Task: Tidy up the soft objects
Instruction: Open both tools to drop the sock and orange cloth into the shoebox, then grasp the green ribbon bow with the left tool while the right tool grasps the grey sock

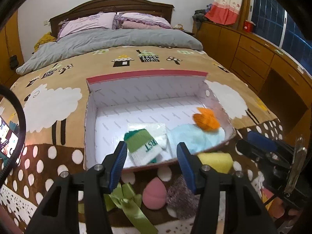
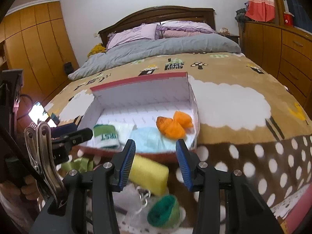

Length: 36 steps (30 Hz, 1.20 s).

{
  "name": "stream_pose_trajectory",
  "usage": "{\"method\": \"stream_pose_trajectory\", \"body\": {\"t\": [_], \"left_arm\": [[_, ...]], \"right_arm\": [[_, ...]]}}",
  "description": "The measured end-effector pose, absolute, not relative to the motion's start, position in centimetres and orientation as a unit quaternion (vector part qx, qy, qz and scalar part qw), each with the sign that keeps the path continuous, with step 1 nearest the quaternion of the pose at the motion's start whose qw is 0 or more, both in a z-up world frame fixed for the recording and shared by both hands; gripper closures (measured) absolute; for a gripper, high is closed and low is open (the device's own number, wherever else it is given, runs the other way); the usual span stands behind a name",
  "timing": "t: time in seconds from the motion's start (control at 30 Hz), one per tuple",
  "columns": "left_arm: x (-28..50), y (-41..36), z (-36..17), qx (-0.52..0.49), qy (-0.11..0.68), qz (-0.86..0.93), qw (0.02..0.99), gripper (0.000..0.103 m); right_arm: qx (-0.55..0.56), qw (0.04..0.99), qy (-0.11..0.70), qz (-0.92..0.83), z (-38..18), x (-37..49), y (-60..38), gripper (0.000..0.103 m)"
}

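Observation:
An open white box (image 1: 146,74) (image 2: 140,80) with a red rim sits on the bedspread. Inside lie a green-and-white sock (image 1: 144,146) (image 2: 105,135), a white cloth (image 1: 154,127), a light blue cloth (image 1: 195,138) (image 2: 150,138) and an orange knit piece (image 1: 206,120) (image 2: 173,125). My left gripper (image 1: 152,150) hangs open over the box's near wall, above the sock, holding nothing. My right gripper (image 2: 156,146) is open over the near wall by the blue cloth, also with nothing between its pads.
In front of the box lie a yellow sponge (image 1: 216,160) (image 2: 150,173), a pink egg-shaped sponge (image 1: 154,194), a grey fuzzy item (image 1: 179,197), a green ribbon (image 1: 128,200) and a rolled green sock (image 2: 163,210). A lit phone (image 2: 39,113) stands left. Drawers line the right wall.

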<state>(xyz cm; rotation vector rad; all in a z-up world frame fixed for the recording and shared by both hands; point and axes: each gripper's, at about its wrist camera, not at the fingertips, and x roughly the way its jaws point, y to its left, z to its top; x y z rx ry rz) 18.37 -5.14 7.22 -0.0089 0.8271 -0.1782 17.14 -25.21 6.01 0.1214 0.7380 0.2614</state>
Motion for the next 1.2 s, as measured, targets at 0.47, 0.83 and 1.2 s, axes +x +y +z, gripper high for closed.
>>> {"method": "stream_pose_trajectory", "body": {"t": [0.47, 0.83, 1.2], "left_arm": [[15.0, -4.6, 6.8, -0.012, 0.415, -0.085, 0.906, 0.047], [13.1, -3.0, 4.7, -0.016, 0.434, -0.067, 0.898, 0.047], [13.5, -0.8, 1.8, -0.041, 0.453, -0.04, 0.89, 0.047]], "right_arm": [[0.066, 0.917, 0.368, 0.136, 5.2, 13.9, -26.3, 0.058], [0.06, 0.911, 0.376, 0.158, 4.5, 11.8, -25.2, 0.059], [0.036, 0.904, 0.375, 0.202, 4.9, 10.0, -22.1, 0.058]]}}
